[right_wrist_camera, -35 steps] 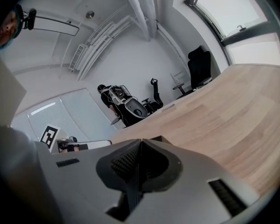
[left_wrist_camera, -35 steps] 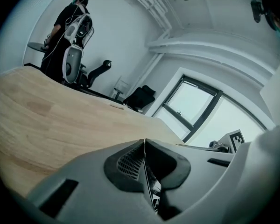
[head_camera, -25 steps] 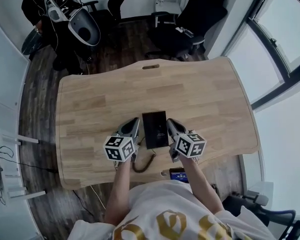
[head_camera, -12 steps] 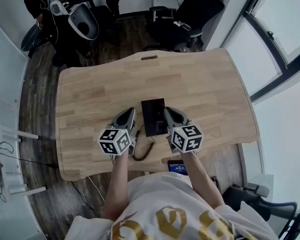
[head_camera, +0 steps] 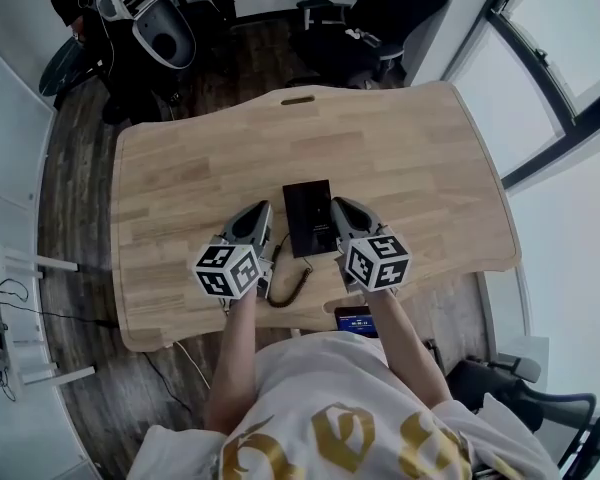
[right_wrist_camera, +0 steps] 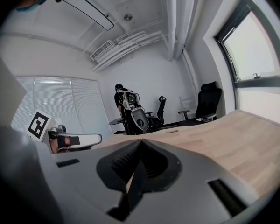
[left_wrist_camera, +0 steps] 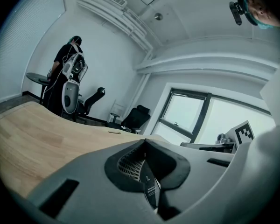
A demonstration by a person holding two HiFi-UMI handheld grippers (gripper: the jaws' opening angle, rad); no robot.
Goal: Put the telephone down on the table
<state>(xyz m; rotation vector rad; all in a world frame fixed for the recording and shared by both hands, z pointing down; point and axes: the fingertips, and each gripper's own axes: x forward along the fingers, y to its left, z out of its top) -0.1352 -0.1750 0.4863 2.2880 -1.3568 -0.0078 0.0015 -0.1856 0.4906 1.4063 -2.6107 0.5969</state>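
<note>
Telephone [head_camera: 309, 218]: near middle of the surface [head_camera: 180, 188], between the two claws.
Left claw [head_camera: 259, 211]: just left of the telephone.
Right claw [head_camera: 341, 206]: just right of the telephone.
Coiled cord [head_camera: 292, 290]: nearer than the telephone, at the surface's near edge.
Office chairs [head_camera: 380, 28]: on the floor beyond the far edge.
</note>
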